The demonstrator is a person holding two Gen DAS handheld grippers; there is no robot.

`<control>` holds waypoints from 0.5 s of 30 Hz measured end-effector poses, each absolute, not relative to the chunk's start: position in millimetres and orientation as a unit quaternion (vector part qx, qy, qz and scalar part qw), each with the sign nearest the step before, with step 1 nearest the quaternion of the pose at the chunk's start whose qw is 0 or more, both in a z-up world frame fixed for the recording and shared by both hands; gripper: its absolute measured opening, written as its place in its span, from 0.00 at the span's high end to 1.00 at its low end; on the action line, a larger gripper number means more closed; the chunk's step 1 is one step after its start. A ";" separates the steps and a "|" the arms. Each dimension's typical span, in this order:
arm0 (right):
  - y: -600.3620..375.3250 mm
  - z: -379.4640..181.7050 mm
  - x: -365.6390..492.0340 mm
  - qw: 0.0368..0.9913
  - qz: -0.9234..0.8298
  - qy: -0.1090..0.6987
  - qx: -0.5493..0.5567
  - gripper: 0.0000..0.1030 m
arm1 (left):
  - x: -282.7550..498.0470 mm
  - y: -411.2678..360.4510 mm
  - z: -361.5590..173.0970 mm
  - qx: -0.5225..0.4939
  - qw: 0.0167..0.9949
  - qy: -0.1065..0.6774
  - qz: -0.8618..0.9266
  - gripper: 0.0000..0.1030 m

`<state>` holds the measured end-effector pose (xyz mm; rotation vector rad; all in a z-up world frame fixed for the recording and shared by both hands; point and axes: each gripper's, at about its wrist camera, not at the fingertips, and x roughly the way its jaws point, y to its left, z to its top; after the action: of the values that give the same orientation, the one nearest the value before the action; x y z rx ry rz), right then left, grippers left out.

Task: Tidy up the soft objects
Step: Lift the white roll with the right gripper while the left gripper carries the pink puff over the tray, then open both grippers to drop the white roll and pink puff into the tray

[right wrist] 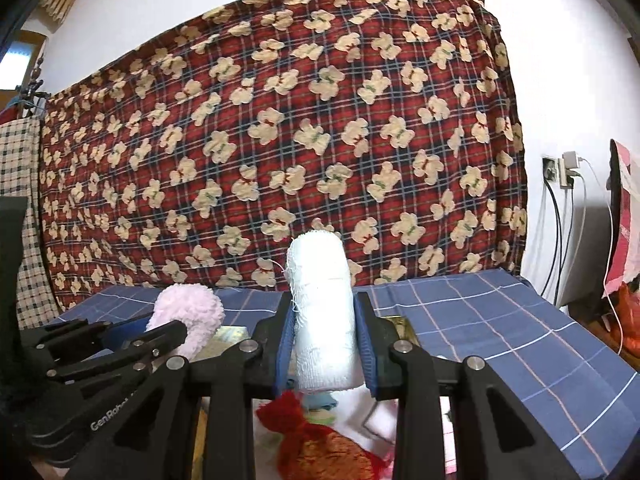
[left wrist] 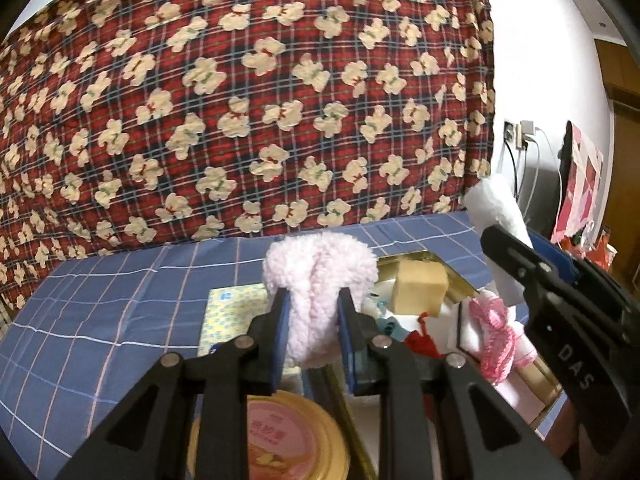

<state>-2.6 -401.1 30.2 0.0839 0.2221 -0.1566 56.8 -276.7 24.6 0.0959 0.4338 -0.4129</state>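
Observation:
My left gripper (left wrist: 313, 300) is shut on a fluffy pale pink rolled cloth (left wrist: 318, 280), held upright above the blue checked table cover (left wrist: 100, 312). In the right wrist view that pink roll (right wrist: 188, 314) shows at the left, with the left gripper (right wrist: 182, 326) clamped on it. My right gripper (right wrist: 324, 312) is shut on a white gauze roll (right wrist: 322, 312), also upright. From the left wrist the white roll (left wrist: 496, 216) and the right gripper (left wrist: 516, 248) appear at the right. Both rolls hang over a gold-rimmed tray (left wrist: 404, 258).
In the tray lie a tan sponge block (left wrist: 420, 286), a pink crocheted piece (left wrist: 496, 336), a red tasselled pouch (right wrist: 312, 440) and white cloth. A round pink-lidded tin (left wrist: 276, 436) and a yellow flowered packet (left wrist: 228, 312) sit nearby. A bear-print blanket (left wrist: 240, 100) hangs behind; cables (right wrist: 560, 220) at right.

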 end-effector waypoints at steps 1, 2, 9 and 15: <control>-403.6 30.2 -2.1 0.990 -0.080 0.113 0.042 0.69 | 56.6 -280.6 24.7 0.051 0.953 0.217 -0.207 0.79; -405.5 30.2 -1.4 0.989 -0.081 0.115 0.042 0.69 | 56.9 -283.9 24.7 0.053 0.951 0.220 -0.209 0.79; -422.3 26.7 15.5 0.982 -0.091 0.158 0.038 0.69 | 62.2 -308.0 20.7 0.070 0.938 0.249 -0.229 0.79; -433.8 14.7 26.0 0.975 -0.097 0.196 0.035 0.69 | 65.1 -320.8 11.1 0.079 0.930 0.266 -0.240 0.79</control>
<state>26.0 -433.8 14.7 0.0703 0.3957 -0.1963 65.1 -320.8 11.1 0.1621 0.5453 -0.4907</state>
